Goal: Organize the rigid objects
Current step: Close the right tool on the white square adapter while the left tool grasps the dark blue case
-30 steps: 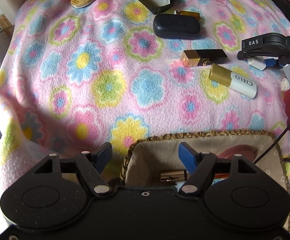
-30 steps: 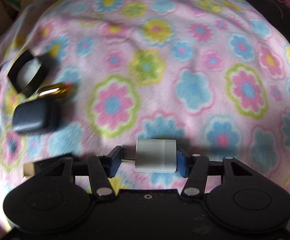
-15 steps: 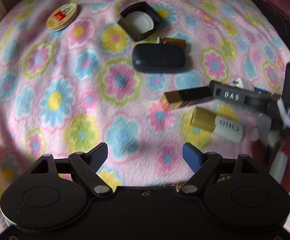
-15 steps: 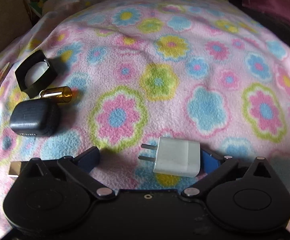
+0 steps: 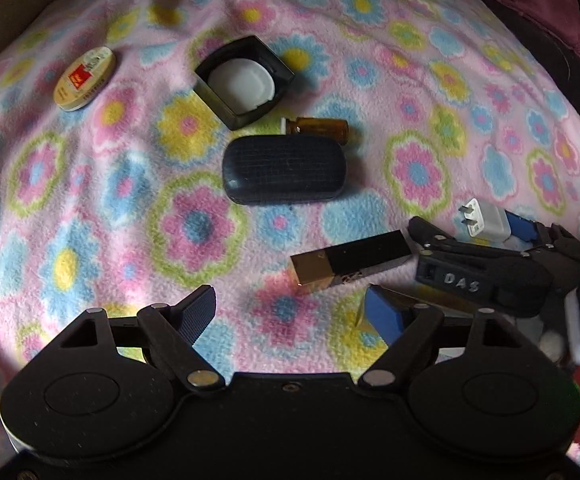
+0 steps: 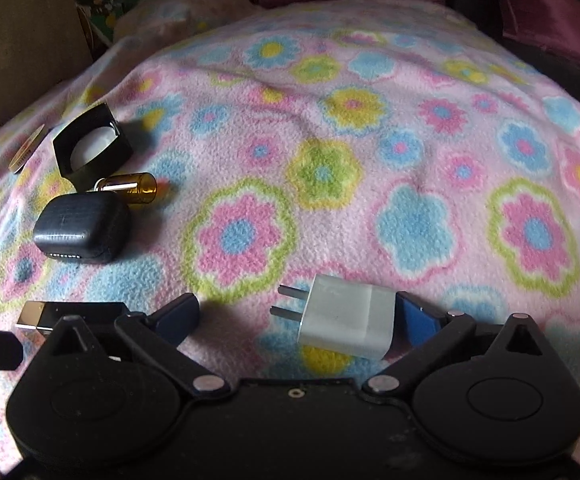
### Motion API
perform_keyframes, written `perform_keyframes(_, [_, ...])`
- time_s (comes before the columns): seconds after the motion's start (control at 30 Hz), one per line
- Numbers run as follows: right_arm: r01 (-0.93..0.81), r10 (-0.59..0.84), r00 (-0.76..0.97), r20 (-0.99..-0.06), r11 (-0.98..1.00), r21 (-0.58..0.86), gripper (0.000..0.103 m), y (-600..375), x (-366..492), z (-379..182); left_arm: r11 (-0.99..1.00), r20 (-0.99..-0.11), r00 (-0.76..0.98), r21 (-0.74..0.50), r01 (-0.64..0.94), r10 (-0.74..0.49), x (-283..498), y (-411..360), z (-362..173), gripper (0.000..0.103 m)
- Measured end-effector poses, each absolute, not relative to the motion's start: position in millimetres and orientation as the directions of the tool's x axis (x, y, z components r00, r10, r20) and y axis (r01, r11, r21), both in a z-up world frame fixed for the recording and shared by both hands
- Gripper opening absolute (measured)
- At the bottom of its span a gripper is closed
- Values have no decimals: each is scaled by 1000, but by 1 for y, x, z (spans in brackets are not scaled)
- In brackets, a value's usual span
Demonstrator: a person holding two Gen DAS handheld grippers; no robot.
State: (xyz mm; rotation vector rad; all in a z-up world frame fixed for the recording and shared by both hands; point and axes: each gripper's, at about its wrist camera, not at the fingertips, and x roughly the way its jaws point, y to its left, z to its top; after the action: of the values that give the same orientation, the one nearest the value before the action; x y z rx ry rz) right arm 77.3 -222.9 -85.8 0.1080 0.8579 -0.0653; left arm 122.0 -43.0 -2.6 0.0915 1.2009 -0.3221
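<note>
pink fleece printed with blue, yellow and green flowers [image 5: 90, 208] covered the whole working surface, and dark maroon cushions [image 6: 549, 12] lay behind it. the left gripper [image 5: 293, 312] hung over the blanket with its fingers spread wide and nothing between them. the right gripper [image 6: 293, 320] was likewise spread wide; a white plug adapter [image 6: 345, 322] lay on the fleece between its fingers, its back end against the blue pad of the right finger [image 6: 413, 320], its two prongs pointing toward the left finger, which stood well apart from it, so nothing was clamped. in the left wrist view the same adapter [image 5: 485, 224] showed at the far right, beyond the black body of the right gripper marked "das". a black and gold lipstick tube [image 5: 349, 266] lay on its side just beside that gripper. further back sat a dark oblong case [image 5: 286, 170], with a small amber bottle [image 5: 321, 128] lying on its side touching or just behind it. a black square holder with a white round insert [image 5: 244, 80] stood beyond the bottle, and a round tin with a red label [image 5: 86, 80] rested well apart at the far left. another object lay behind the left gripper's right finger, too hidden to identify.
</note>
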Motion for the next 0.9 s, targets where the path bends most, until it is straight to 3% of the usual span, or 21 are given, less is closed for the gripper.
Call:
perform_keyframes(0.17, [115,14,683,-731,985,126,103,-230,73,-90,944,-916,296,-194,265,-271,127,-56,-3,84])
perform_keyframes(0.4, [140,7,700,-714,979,148,103,-233,74,-94,956,-913,303,-225,189,-275,133,-59,-9,90])
perform_keyframes(0.6, [140,18,710,-704,976,166,103,-235,74,-94,973,-887,410,-149,177,-211,151,-56,1,88])
perform_keyframes(0.9, [139,13,714,-700,977,159,103,-234,73,-95,953,-869,484,56,299,-101,179,-87,-19,93])
